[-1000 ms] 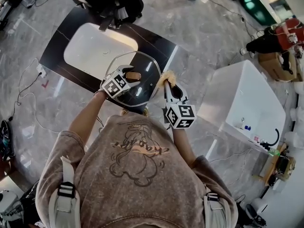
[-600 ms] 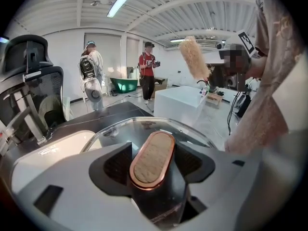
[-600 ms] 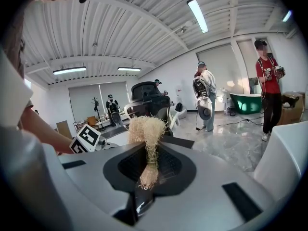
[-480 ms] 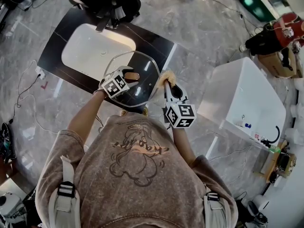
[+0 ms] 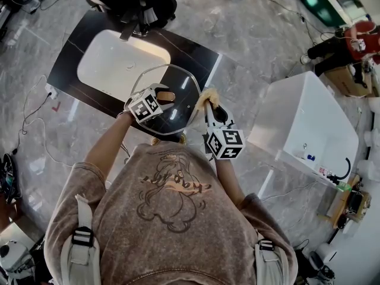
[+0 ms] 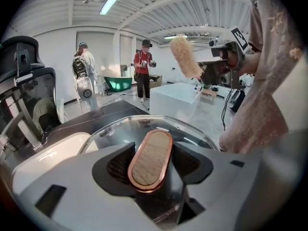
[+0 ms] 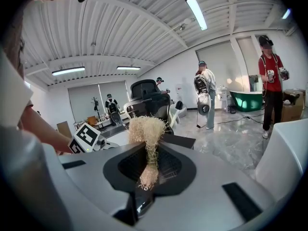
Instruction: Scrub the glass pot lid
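The glass pot lid (image 5: 181,116) hangs over the near edge of the black counter. Its oval wood-and-copper handle (image 6: 150,159) lies between the pads of my left gripper (image 6: 151,161), whose jaws have just been closing and now press on both sides of it. From above, the left gripper (image 5: 159,95) reaches onto the lid's middle. My right gripper (image 7: 149,165) is shut on a straw-coloured loofah scrubber (image 7: 146,129). The scrubber (image 5: 208,95) sits just off the lid's right rim; whether it touches the glass I cannot tell. In the left gripper view the scrubber (image 6: 185,57) stands above the lid (image 6: 192,137).
A white sink basin (image 5: 122,64) is set in the black counter (image 5: 74,52) beyond the lid. A dark office chair (image 5: 139,2) stands behind the counter. A white cabinet (image 5: 303,123) is to the right. People (image 6: 143,71) stand far off on the marble floor.
The lid has tilted a little with the left gripper. The right gripper and scrubber have stayed where they were.
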